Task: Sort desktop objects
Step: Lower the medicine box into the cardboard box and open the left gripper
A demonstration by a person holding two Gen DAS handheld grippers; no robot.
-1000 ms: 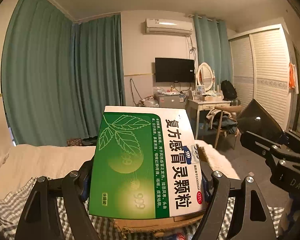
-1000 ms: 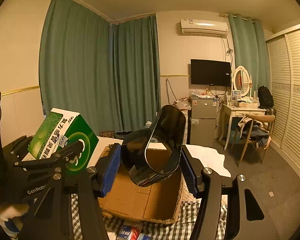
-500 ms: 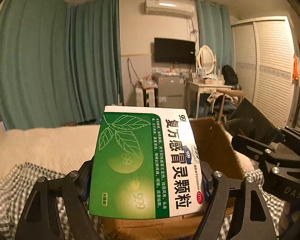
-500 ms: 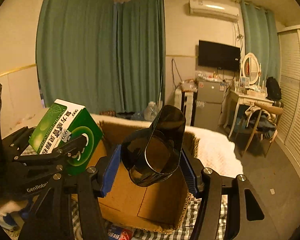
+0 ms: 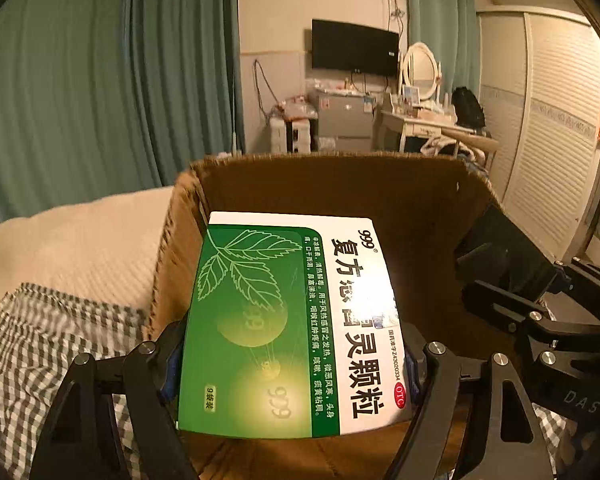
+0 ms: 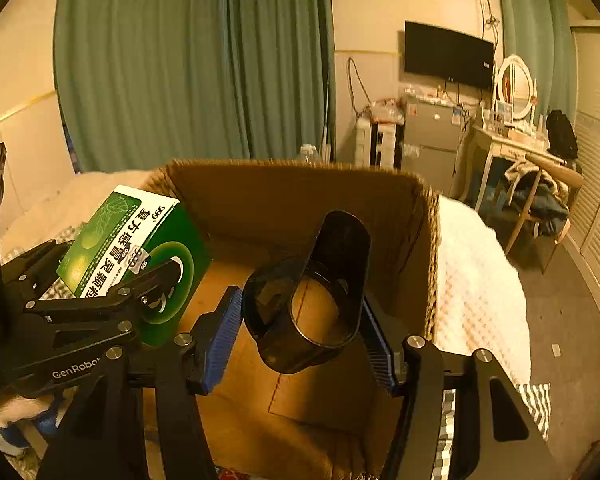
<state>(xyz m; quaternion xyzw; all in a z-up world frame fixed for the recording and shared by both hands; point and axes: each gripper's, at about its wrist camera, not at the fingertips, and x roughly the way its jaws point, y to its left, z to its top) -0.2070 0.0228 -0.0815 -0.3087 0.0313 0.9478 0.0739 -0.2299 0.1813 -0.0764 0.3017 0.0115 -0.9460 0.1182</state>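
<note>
Medicine box: clamped in left gripper, centre frame, over cardboard box.
Black cup: clamped in right gripper, centre frame, above the carton floor.
Status: both items unreleased; carton floor appears bare; release is left.
</note>
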